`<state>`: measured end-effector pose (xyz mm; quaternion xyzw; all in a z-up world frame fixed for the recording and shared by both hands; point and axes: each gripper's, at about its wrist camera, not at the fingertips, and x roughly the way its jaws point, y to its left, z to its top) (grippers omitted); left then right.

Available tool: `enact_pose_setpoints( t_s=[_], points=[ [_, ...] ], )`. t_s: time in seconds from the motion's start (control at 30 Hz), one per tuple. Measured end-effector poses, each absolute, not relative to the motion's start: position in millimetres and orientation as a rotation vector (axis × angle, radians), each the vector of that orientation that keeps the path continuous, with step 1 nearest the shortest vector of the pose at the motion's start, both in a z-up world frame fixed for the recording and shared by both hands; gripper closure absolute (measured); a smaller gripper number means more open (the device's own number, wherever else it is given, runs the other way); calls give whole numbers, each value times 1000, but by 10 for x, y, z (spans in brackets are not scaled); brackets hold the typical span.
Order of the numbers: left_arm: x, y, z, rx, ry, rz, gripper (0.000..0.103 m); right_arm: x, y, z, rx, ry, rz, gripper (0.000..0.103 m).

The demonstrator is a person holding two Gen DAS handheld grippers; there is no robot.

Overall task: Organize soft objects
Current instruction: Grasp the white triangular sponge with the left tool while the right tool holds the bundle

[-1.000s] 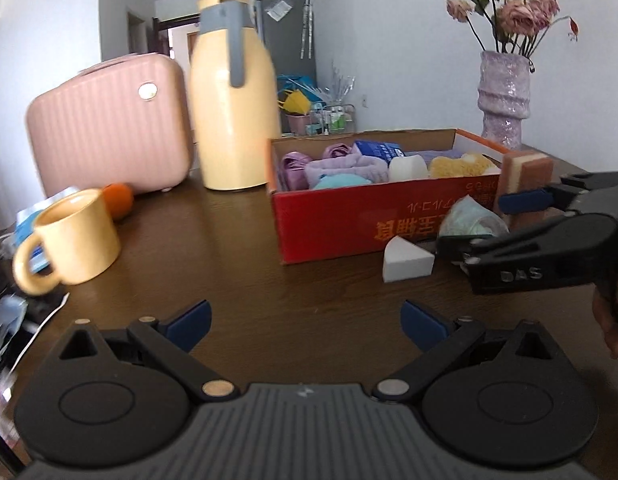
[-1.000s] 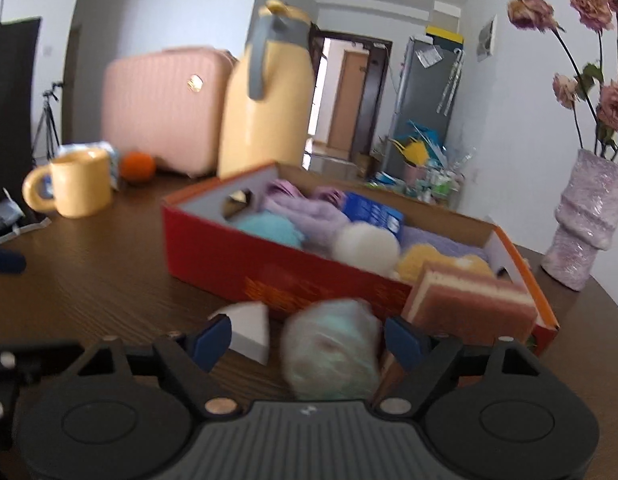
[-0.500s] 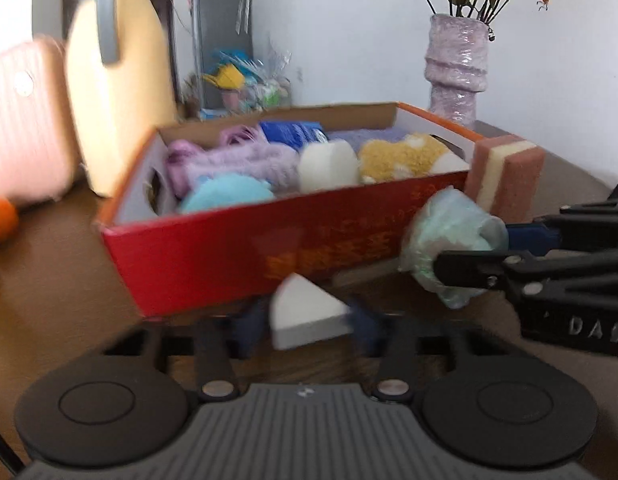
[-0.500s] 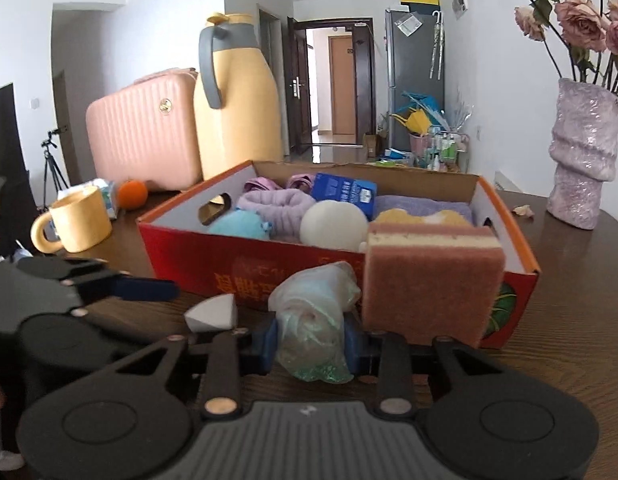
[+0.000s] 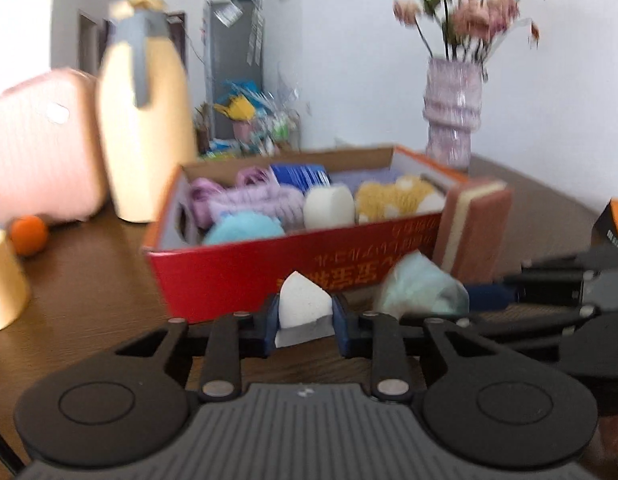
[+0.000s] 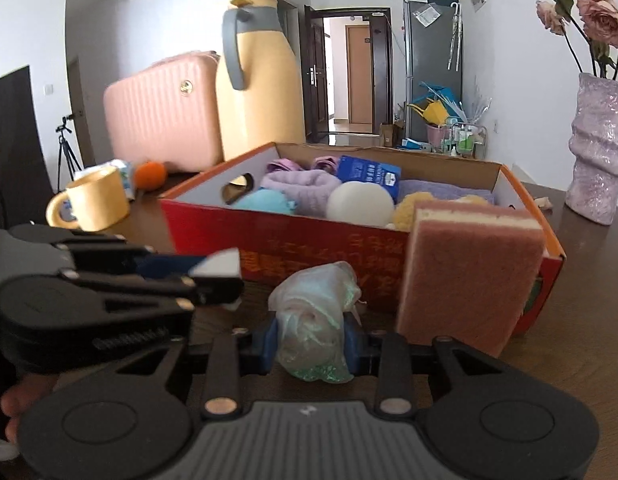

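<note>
Left wrist view, two hand-held grippers, left (image 5: 305,322) closing on one white wedge sponge (image 5: 303,304), right (image 6: 311,334) clamped on one green pouf (image 6: 315,320)

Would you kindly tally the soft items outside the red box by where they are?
Held in a hand-held gripper: 2, white wedge sponge and pale green pouf
Leaning against red box: 1, pink sponge
Total: 3

The box (image 6: 349,248) sits on the table (image 6: 581,360). A sponge (image 6: 465,276) leans on its front, and a jug (image 6: 261,96) and a suitcase (image 6: 161,112) stand behind it. A cup (image 6: 93,200) is to its left.
</note>
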<state>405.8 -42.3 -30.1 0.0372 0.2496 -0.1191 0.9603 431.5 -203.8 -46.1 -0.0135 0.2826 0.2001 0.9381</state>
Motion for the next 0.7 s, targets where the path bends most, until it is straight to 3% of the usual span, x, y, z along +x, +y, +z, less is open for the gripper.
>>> enact_pose_setpoints(
  t_s=[0.4,0.7],
  points=[
    [2301,-203,18,36,388,-224,74,2643,-2086,-253,9,531,457,71],
    [1982,-199,173,18,346,-237,73,2091,-2182,-1,1,457,422,71]
  ],
)
